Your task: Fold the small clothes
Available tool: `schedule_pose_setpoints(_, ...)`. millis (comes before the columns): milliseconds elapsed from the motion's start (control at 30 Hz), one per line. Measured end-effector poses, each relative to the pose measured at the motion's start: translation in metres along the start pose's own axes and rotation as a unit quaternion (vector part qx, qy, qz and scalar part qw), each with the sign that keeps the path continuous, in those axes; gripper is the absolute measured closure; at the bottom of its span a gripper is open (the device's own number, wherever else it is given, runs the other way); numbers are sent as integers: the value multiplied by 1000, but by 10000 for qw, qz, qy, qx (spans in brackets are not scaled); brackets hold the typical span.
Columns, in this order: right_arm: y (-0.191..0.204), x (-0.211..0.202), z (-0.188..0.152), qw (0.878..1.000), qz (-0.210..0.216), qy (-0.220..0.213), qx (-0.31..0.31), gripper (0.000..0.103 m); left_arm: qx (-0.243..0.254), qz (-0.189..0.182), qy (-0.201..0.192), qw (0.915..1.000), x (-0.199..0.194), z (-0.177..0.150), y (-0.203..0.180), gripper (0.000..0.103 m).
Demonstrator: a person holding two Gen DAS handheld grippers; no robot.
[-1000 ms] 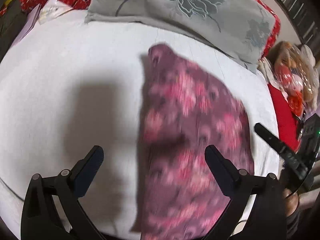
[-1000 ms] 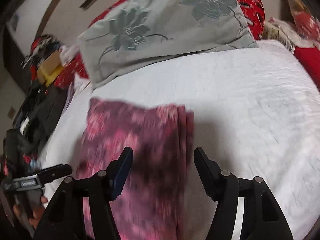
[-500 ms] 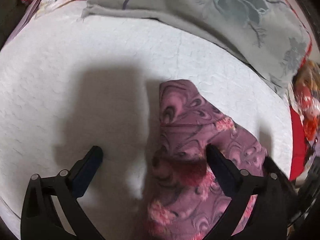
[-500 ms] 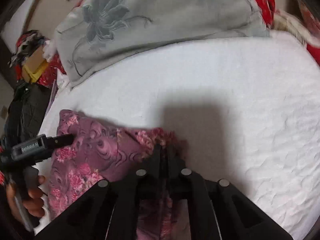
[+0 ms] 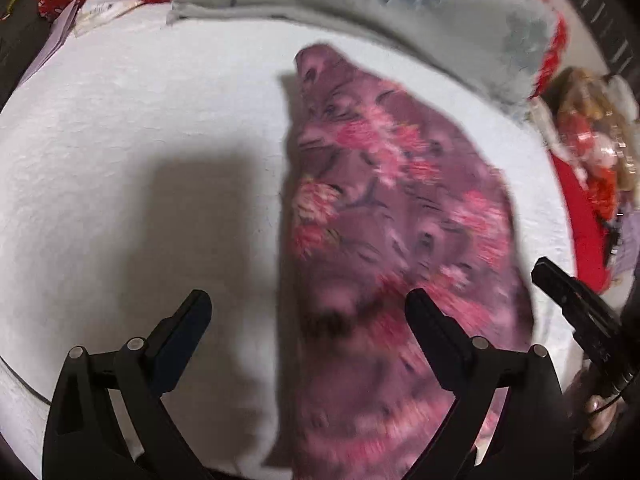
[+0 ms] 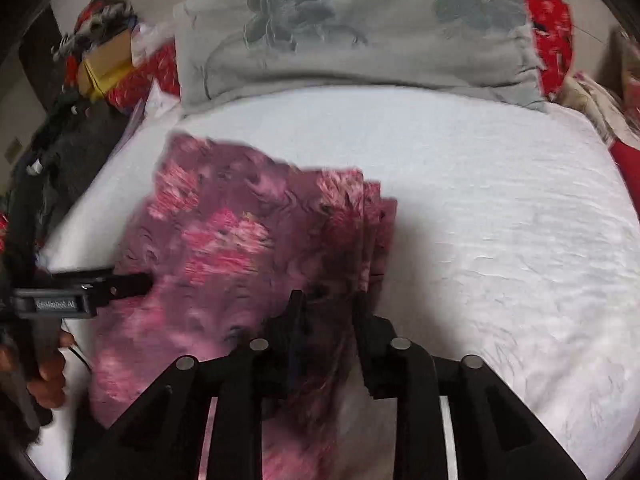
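Purple floral garment [image 5: 400, 232] lies on white bed [image 5: 120, 140], just short of grey pillow [image 6: 360, 28]. Left tongs [image 5: 306, 312] spread wide above it, nothing between fingers. Right tongs [image 6: 326, 304] narrow, jaws just been opening (view blurred); cloth fold bunched between fingers [image 6: 296, 320], grip itself cannot tell. Red bedding [image 6: 552, 40] behind pillow.

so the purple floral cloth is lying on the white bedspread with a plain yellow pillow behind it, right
Not quite: the pillow behind the purple floral cloth is grey with a flower pattern, not plain yellow, as the right wrist view shows. The cloth does lie on the white bedspread.
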State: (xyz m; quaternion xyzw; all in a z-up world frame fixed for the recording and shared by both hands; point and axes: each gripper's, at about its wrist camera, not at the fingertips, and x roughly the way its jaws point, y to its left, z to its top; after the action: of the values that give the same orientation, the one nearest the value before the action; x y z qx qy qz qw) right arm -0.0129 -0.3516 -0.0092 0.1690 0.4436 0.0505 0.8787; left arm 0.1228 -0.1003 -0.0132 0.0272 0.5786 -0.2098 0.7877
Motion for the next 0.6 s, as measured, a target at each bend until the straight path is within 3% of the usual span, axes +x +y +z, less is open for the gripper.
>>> schedule_pose_setpoints(67,6,-9,-13,9998,200,-61,-7,75,96,125,-98,9998,-4,-13,-2,5)
schedule_pose_setpoints(100,6,-7,-19,9998,193,11,-22,70,166,199,-63,9996,0,-19,-4,4)
schedule_pose_setpoints(167,5,20,-38,9973,-309,632,-217,64,374,418,222,9982,21,-27,-7,3)
schedule_pose_setpoints(200,4,27,-44,9961,-400,742,-245,61,313,389,209,9985,21,-28,-5,3)
schedule_pose_setpoints(300,-3,6,-39,9975,-411,531,234,53,-15,169,166,9997,-3,-29,3,4)
schedule_pose_setpoints(400,-1,-13,-49,9989,-281,365,114,52,233,206,-59,9995,-21,-44,2,4)
schedule_pose_setpoints(500,-8,-1,-74,9959,-494,752,25,44,337,341,258,9985,3,-61,8,0)
schedule_pose_setpoints(533,-12,-4,-84,9976,-421,535,158,39,255,267,499,9981,17,-67,11,0)
schedule_pose_setpoints(600,-16,-8,-88,9982,-351,330,366,38,292,290,268,9988,14,-72,11,0)
